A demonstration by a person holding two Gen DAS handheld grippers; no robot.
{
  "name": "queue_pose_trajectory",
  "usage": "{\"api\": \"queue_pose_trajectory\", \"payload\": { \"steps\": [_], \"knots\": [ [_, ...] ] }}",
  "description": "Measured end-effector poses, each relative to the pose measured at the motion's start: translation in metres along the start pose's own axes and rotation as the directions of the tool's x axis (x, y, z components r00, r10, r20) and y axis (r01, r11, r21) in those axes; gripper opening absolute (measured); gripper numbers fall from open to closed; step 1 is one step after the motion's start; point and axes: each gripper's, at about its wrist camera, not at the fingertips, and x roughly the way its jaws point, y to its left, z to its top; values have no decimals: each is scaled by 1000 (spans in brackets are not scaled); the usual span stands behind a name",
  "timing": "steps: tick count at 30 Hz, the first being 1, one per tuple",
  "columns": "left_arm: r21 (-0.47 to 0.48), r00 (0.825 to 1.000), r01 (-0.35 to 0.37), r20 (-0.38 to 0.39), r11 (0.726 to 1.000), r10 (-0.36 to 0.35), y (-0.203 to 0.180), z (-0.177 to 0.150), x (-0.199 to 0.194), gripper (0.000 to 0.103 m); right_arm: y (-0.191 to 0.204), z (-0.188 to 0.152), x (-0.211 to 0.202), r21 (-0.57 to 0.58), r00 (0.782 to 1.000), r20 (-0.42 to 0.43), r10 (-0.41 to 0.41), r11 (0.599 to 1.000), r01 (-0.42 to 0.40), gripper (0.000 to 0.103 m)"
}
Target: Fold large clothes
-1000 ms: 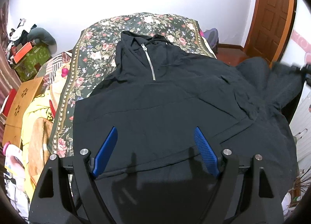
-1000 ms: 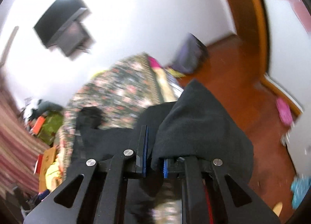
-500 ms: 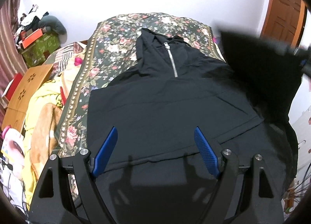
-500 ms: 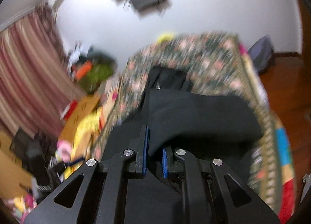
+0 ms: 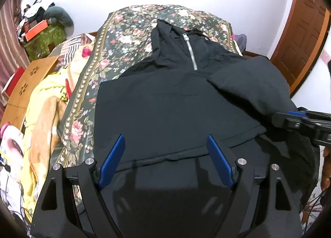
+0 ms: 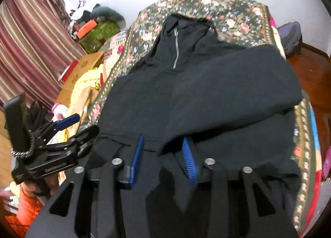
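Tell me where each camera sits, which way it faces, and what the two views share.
Left wrist: on the left gripper, angled down over the hoodie on the bed; jaws wide, right gripper at the edge.
Right wrist: on the right gripper, angled down at the folded-in sleeve; jaws have just been opening, sleeve between them; left gripper and a hand show.
Shared: hoodie, zipper, bed.

Your right gripper point(image 6: 163, 155) swings the sleeve point(image 6: 227, 93) across onto the hoodie point(image 6: 140, 97); its jaws have just been opening, cloth slack between them.
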Motion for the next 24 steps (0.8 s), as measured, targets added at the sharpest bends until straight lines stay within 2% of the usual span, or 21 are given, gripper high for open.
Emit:
{"api": "queue_pose_trajectory", "payload": {
  "steps": [4,5,7,9,11,13,18,22,24],
  "knots": [
    [50,1000,14,27,999,-16,-19,13,-5,81,-15,-5,-28,24,994,94,-50,999,48,43],
    [73,999,15,38,997,-18,-27,18,-7,81,-22,-5,-37,35,989,121,-83,996,80,43],
    [119,998,19,59,993,-26,-44,29,-10,81,-31,-5,-49,50,973,166,-163,986,157,44],
    [156,997,27,73,987,-38,-60,37,-12,81,-43,-6,-64,63,938,210,-275,961,268,45],
    [203,994,45,86,978,-64,-82,47,-14,81,-52,-9,-71,77,920,228,-319,948,309,49],
    [254,992,66,91,965,-92,-105,54,-13,81,-65,-10,-77,105,911,237,-337,941,320,52],
    [374,987,90,90,923,-133,-159,63,-4,81,-90,-15,-74,189,918,213,-333,936,296,52],
    [422,986,137,32,896,-166,-190,69,17,81,-99,-26,-68,217,932,189,-311,938,269,52],
    [484,988,138,-2,864,-157,-210,68,33,81,-100,-29,-60,220,940,171,-295,941,256,52]
  ]
}}
